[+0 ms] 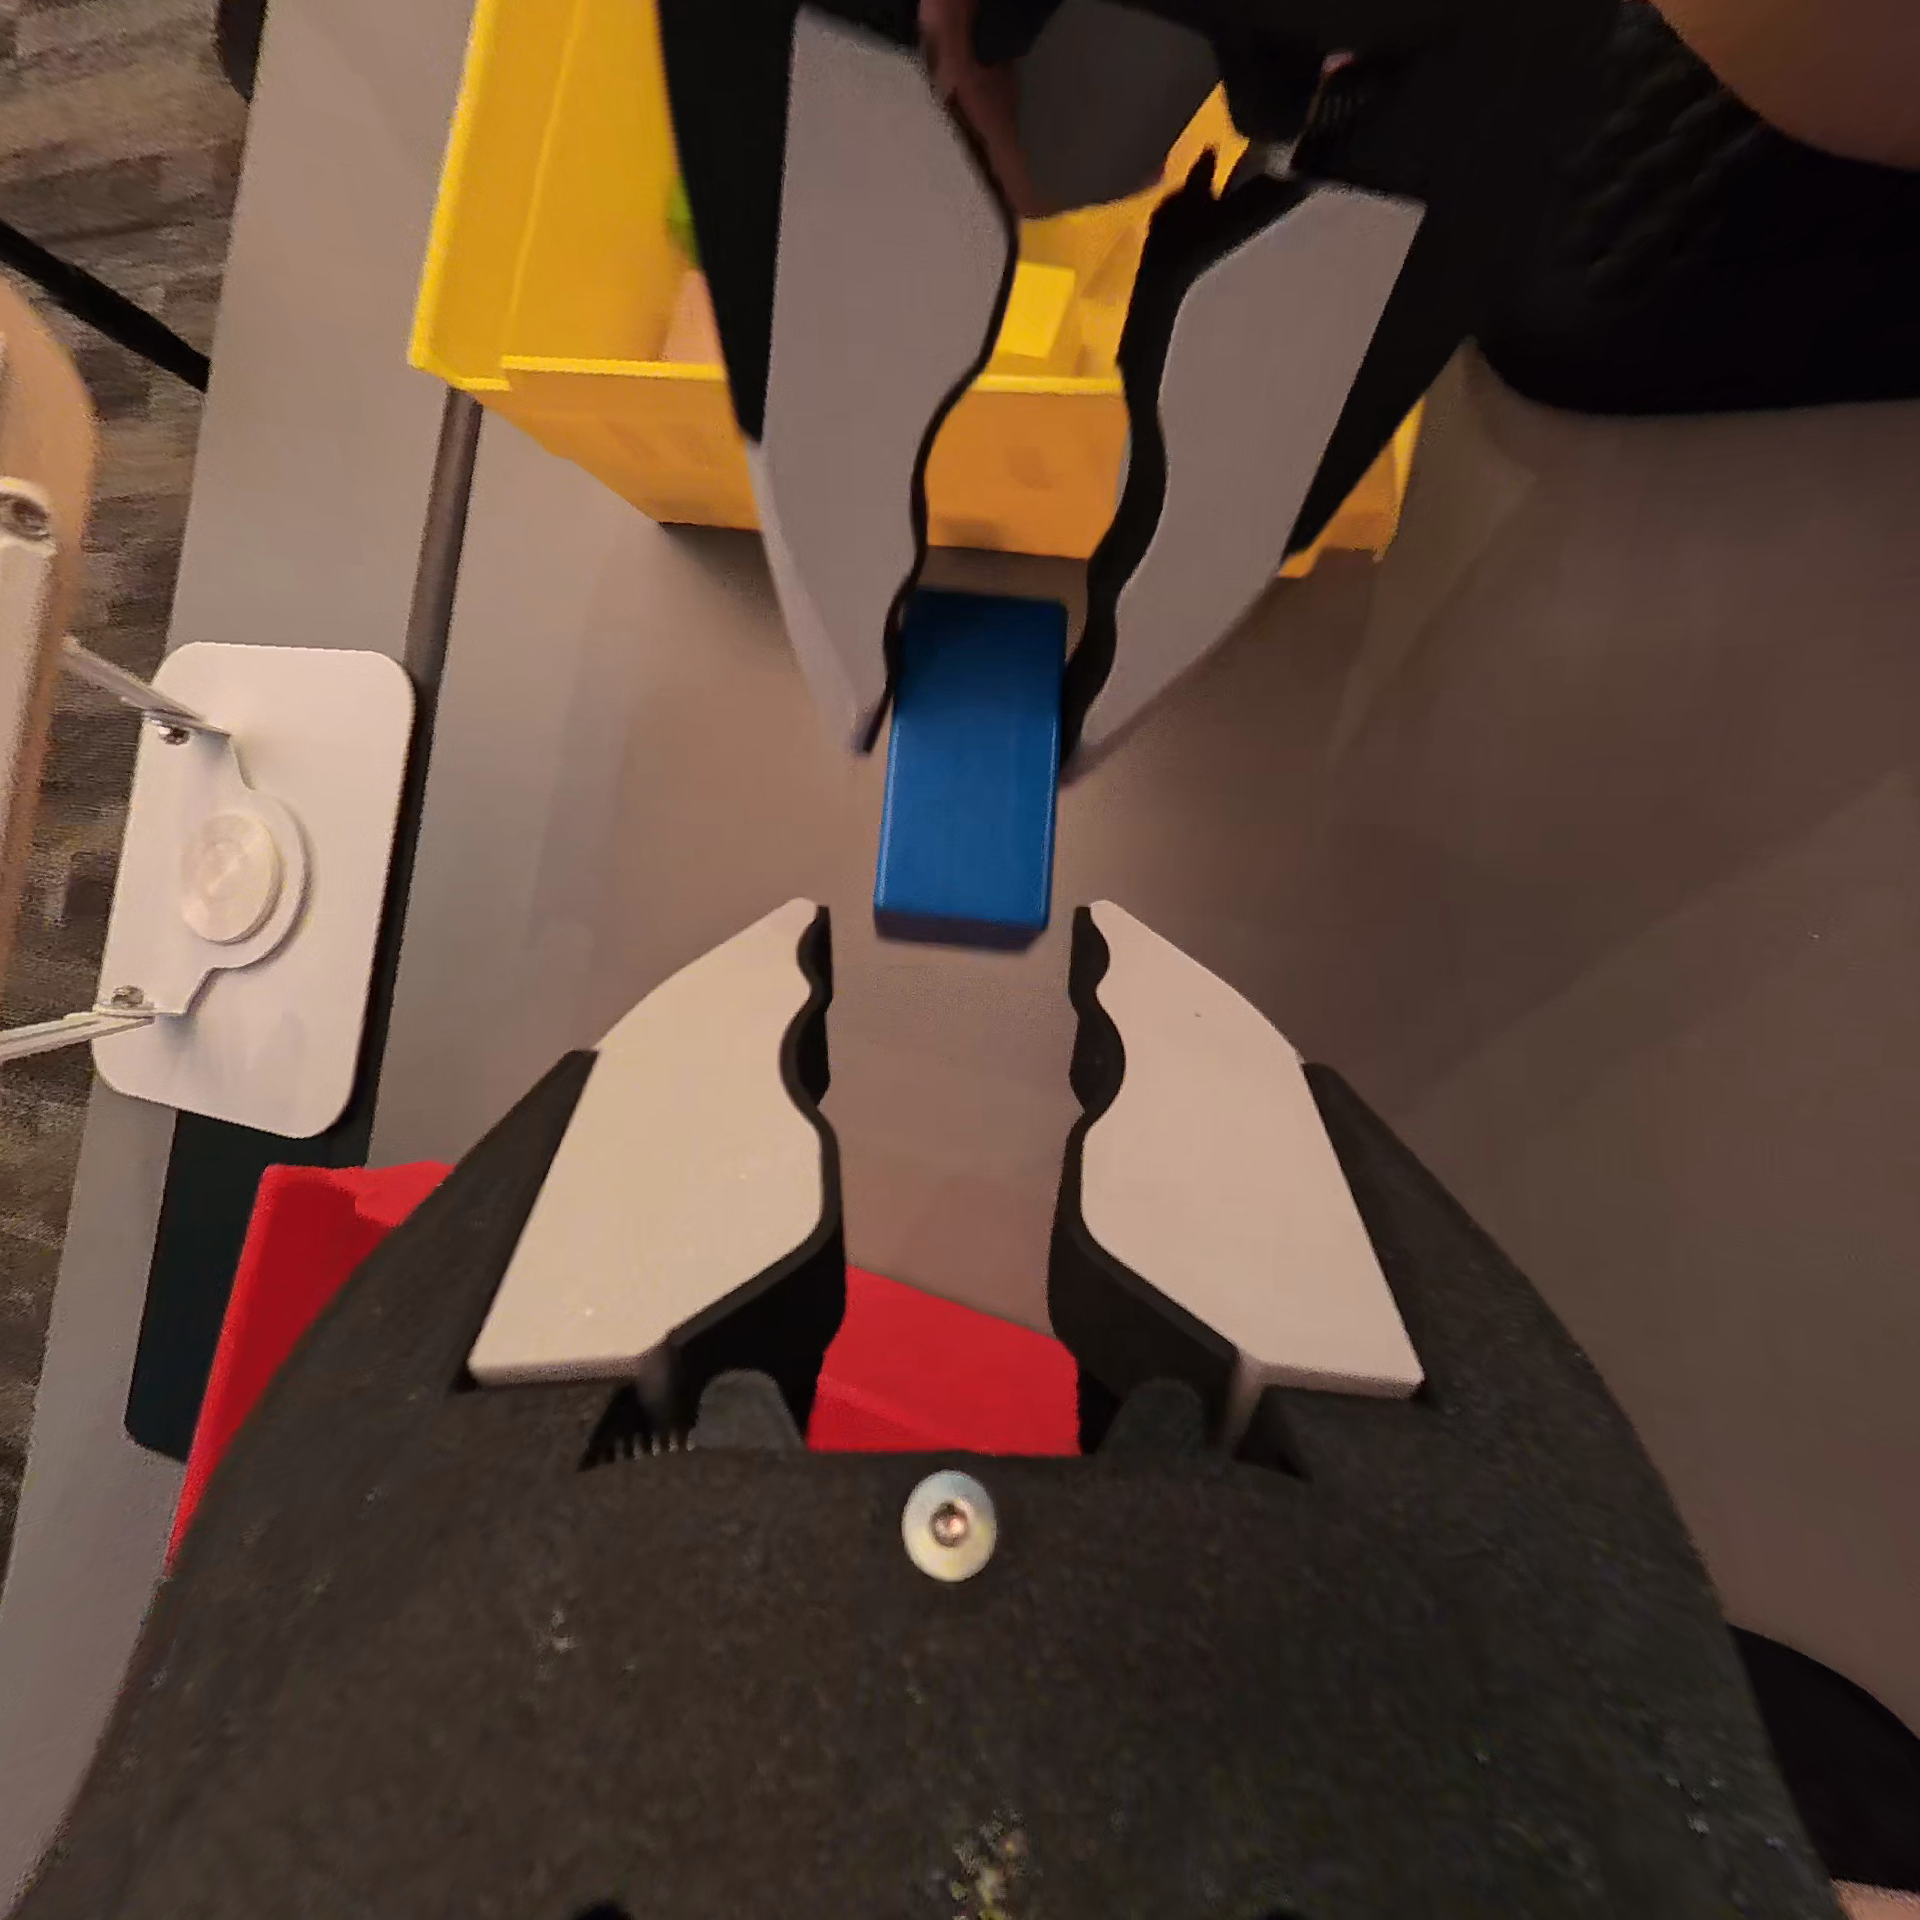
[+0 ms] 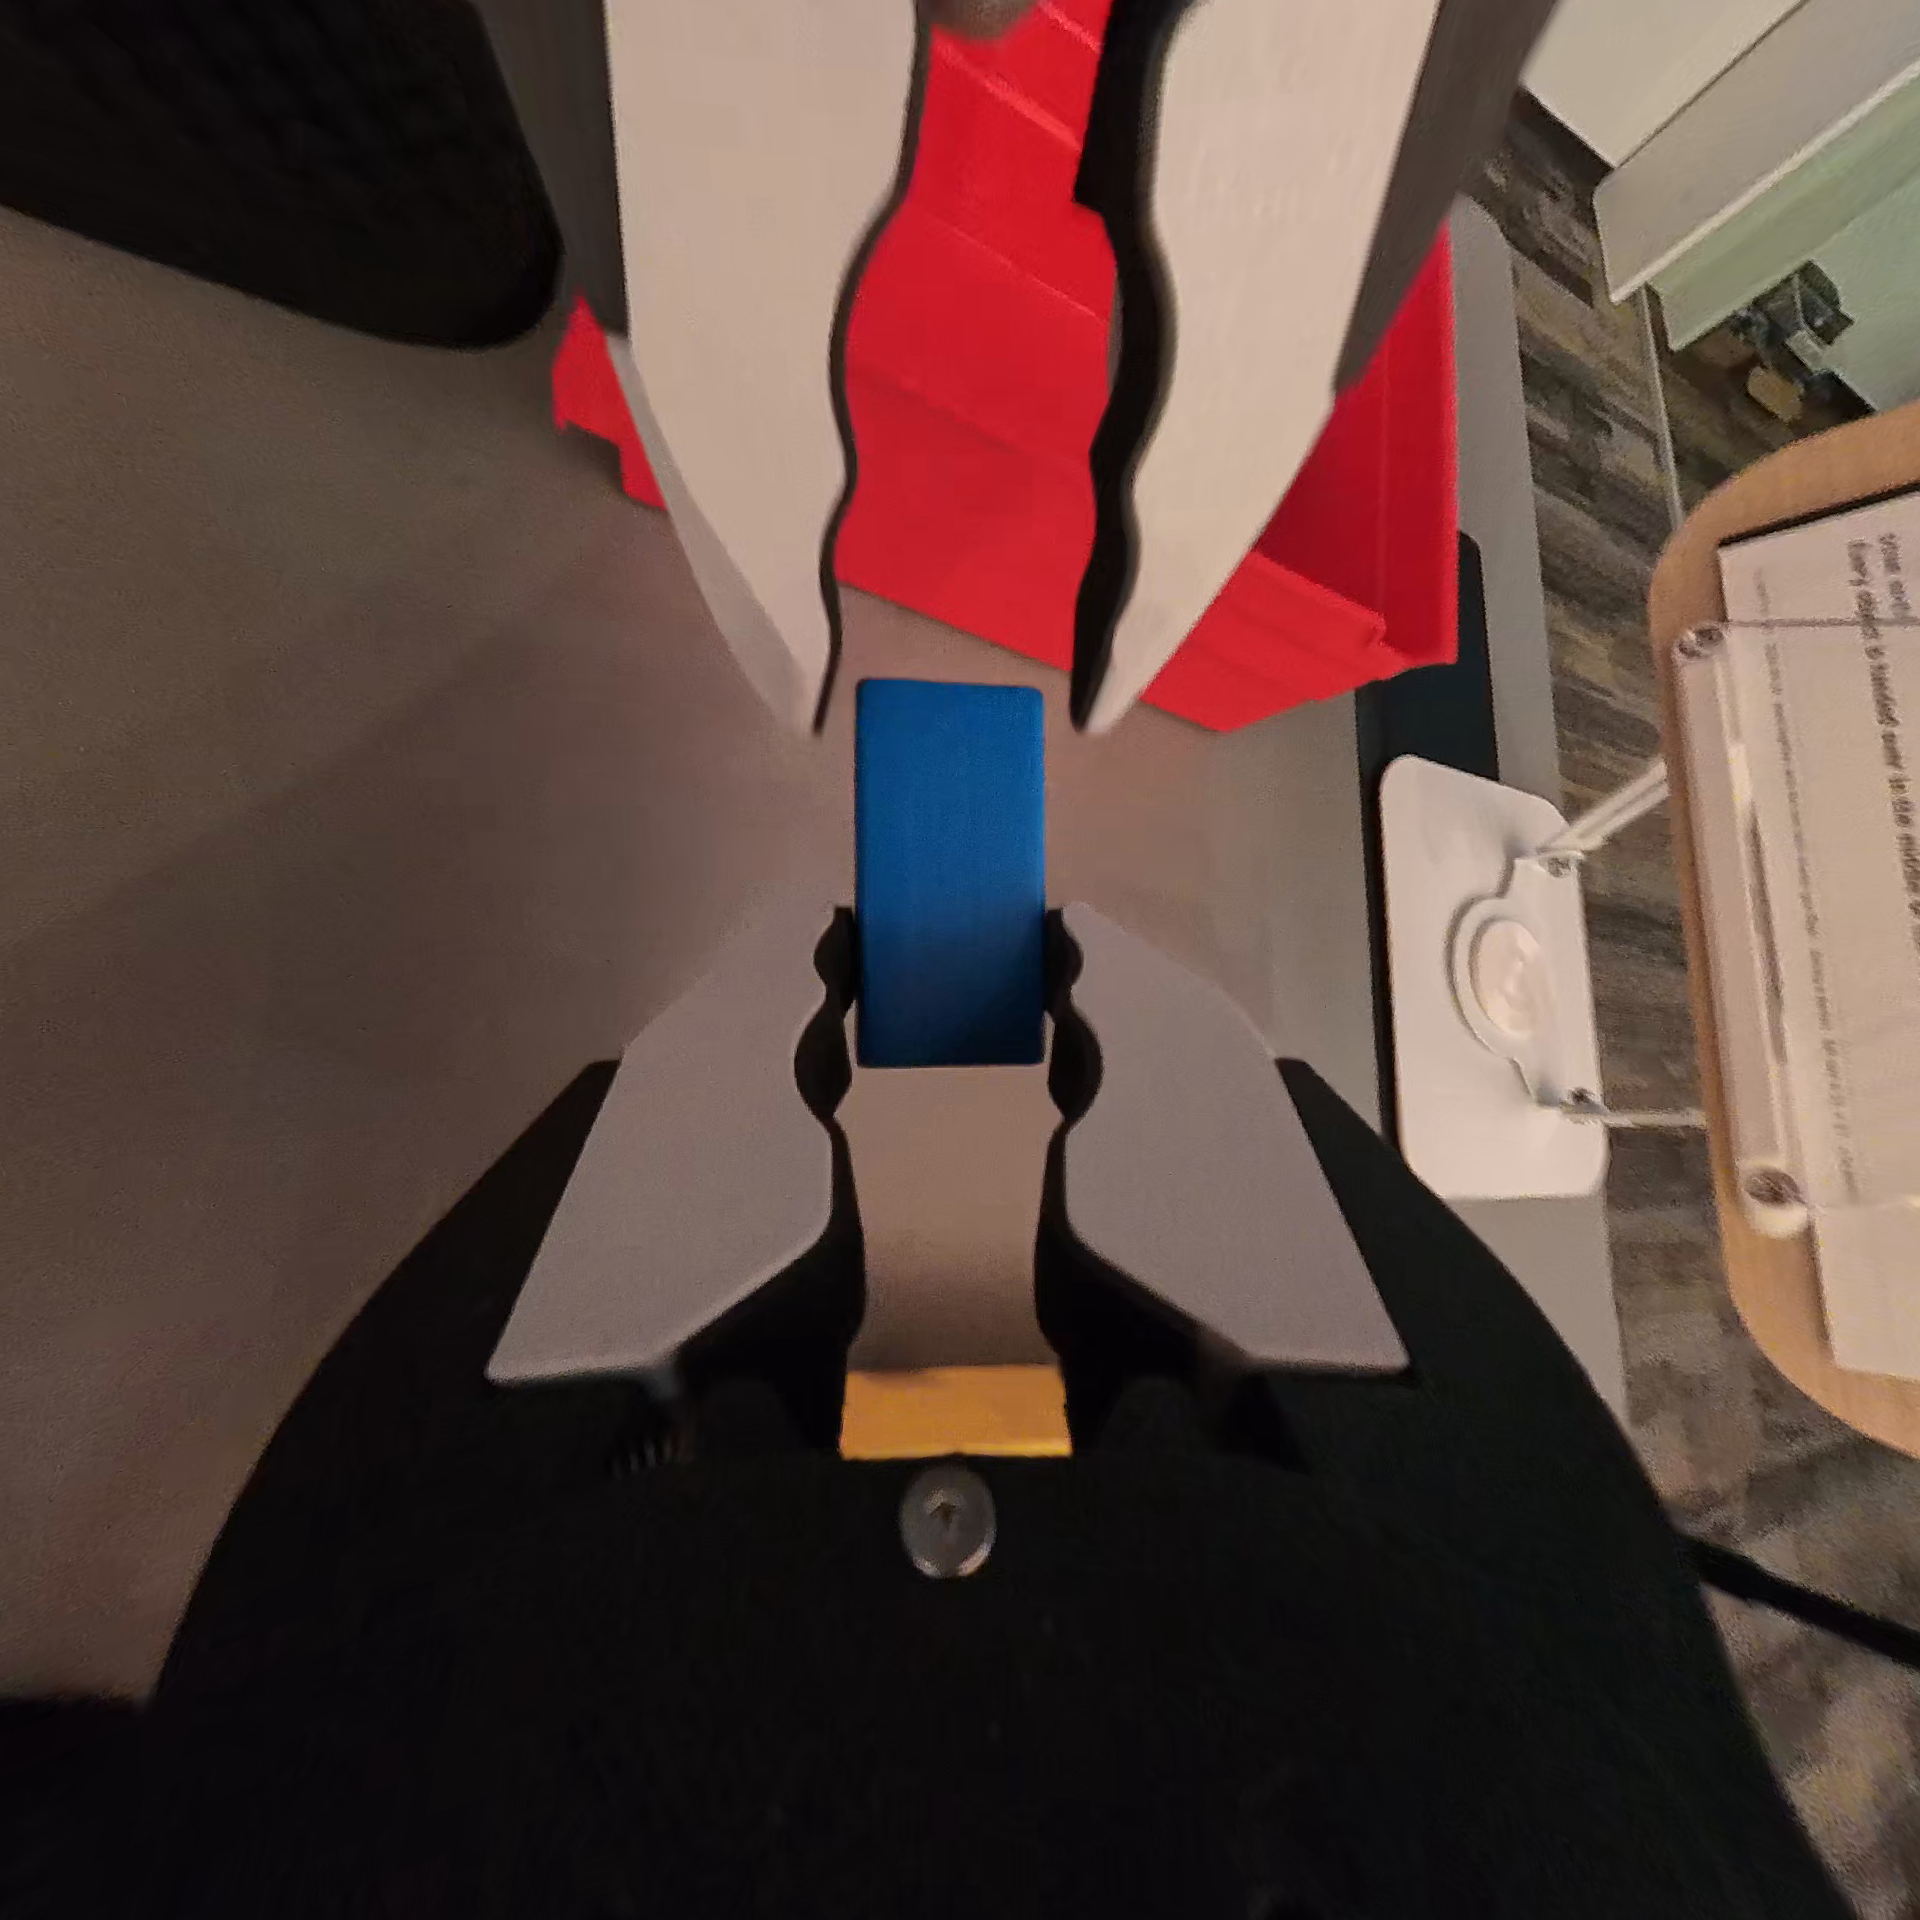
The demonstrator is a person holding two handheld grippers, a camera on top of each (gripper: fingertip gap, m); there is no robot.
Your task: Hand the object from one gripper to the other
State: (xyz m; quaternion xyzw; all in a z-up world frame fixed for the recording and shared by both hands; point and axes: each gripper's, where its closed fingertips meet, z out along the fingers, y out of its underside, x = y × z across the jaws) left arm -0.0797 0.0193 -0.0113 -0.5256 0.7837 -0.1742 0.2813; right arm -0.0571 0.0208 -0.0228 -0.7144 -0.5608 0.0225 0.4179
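lining up the handover: my right gripper (image 2: 951,940) is clamping the blue block (image 2: 948,873); i'm easing the spread left gripper (image 1: 951,920) squarely around its free end before closing.

Warm, dim indoor light in both views. Soft shadows fan across the grey table (image 1: 1455,935); no hard glare. Strong wide-angle bending at the frame edges. Motion blur smears the far gripper at top of each frame and the yellow bin (image 1: 582,416) in the left wrist view. Blue block (image 2: 948,873) fairly sharp. Papers at right edge of the right wrist view streaked.
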